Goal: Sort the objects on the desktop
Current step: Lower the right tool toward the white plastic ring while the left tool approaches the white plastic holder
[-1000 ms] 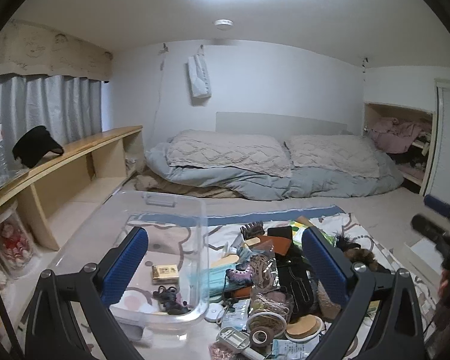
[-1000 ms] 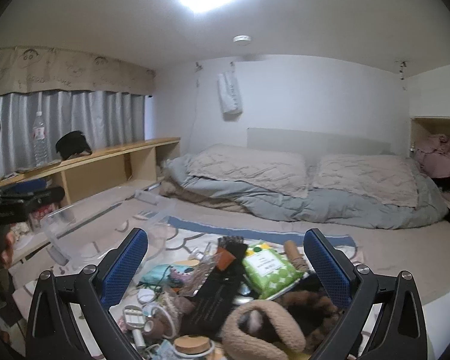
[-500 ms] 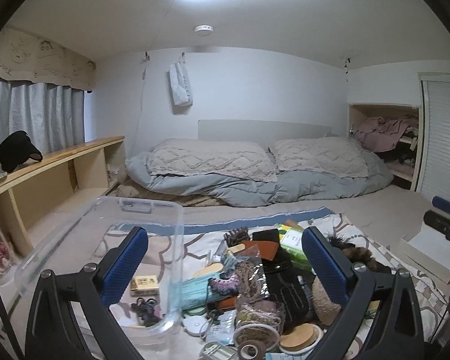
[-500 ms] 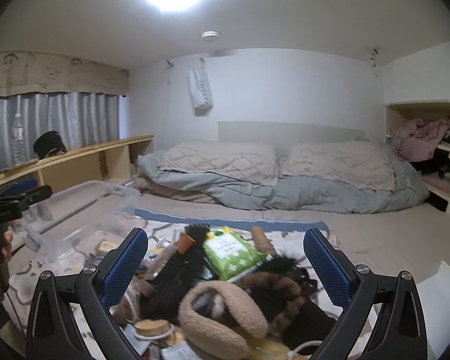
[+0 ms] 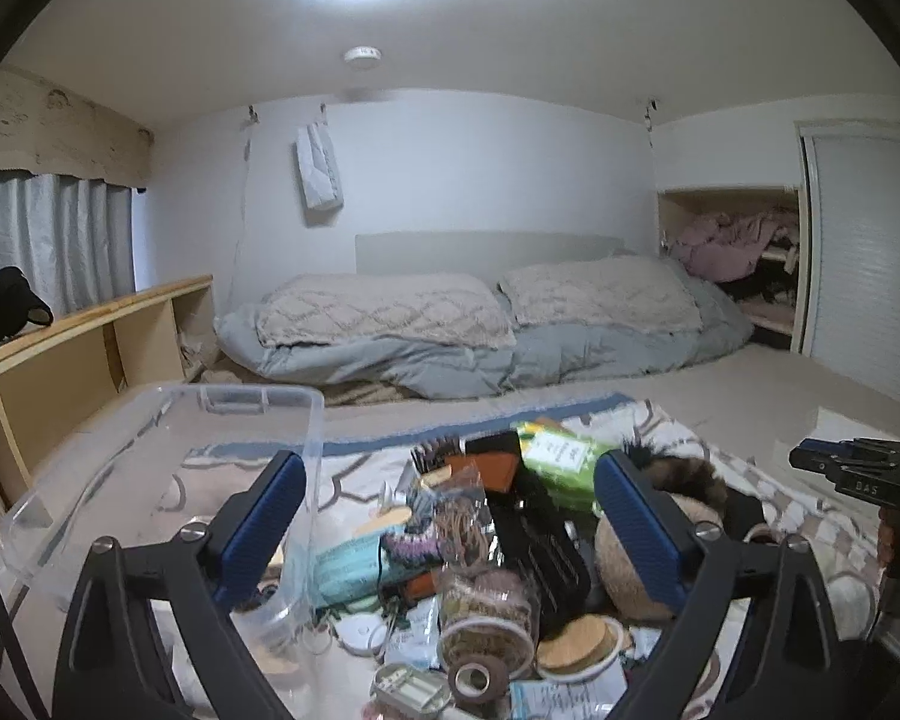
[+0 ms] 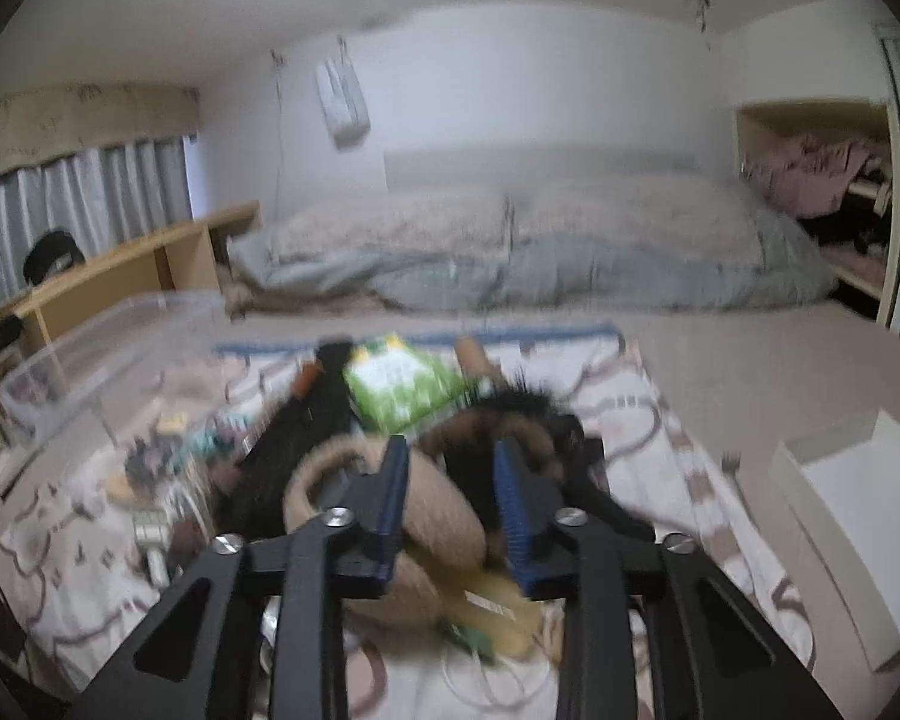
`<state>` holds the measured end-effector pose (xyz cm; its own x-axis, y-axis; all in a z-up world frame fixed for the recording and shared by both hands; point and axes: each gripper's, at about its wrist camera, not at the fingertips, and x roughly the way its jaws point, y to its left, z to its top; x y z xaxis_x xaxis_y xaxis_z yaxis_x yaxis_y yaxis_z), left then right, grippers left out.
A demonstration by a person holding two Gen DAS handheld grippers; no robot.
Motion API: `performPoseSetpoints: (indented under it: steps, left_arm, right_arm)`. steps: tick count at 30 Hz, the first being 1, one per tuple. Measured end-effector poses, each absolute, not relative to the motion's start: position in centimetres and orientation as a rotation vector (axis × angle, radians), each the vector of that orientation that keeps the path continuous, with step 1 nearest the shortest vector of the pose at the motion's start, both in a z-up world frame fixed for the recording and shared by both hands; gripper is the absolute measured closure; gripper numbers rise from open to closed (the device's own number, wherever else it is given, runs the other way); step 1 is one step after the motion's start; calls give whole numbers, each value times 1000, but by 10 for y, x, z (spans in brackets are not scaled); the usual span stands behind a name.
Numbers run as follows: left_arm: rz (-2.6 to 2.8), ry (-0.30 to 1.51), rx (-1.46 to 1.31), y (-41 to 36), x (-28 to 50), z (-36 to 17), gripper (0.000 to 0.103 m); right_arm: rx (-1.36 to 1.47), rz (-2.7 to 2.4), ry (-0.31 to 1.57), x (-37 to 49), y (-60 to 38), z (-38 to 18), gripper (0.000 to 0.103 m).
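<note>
A heap of small objects lies on a patterned mat (image 5: 354, 474): a green packet (image 5: 555, 459), a black brush (image 5: 537, 534), a roll of twine (image 5: 486, 612), tape (image 5: 477, 678) and tan fluffy earmuffs (image 6: 432, 510). A clear plastic bin (image 5: 168, 456) stands to the left of the heap. My left gripper (image 5: 447, 516) is open and empty above the heap. My right gripper (image 6: 450, 474) has its jaws narrowed around the band of the earmuffs, beside a dark furry thing (image 6: 510, 420). The right wrist view is blurred by motion.
A bed with grey bedding (image 5: 480, 330) fills the back. A low wooden shelf (image 5: 90, 330) runs along the left wall, with a black cap (image 5: 3, 303) on it. A white box (image 6: 852, 510) sits on the floor at the right.
My right gripper has dropped onto the heap and its jaws have closed from wide open to narrow around the earmuffs. My left gripper has swung a little to the right, still open.
</note>
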<state>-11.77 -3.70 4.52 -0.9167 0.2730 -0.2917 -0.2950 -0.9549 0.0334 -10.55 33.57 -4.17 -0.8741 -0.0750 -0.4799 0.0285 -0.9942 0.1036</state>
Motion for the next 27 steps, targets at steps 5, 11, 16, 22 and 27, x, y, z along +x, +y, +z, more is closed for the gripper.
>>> performPoseSetpoints:
  steps: [5, 11, 16, 22, 27]
  left_arm:
    - [2806, 126, -454, -45, -115, 33, 10]
    - [2799, 104, -488, -64, -114, 23, 13]
    - [2789, 96, -526, -74, -113, 14, 14]
    - [2768, 131, -567, -75, -114, 5, 14]
    - [2742, 134, -607, -74, -116, -1, 14]
  right_arm:
    - [1023, -2878, -189, -116, 355, -84, 93]
    - [1313, -2737, -81, -117, 353, -145, 95]
    - [1425, -2682, -78, -119, 347, -178, 95]
    - [1535, -2657, -65, -116, 351, -204, 97]
    - [1554, -2650, -43, -99, 352, -202, 97]
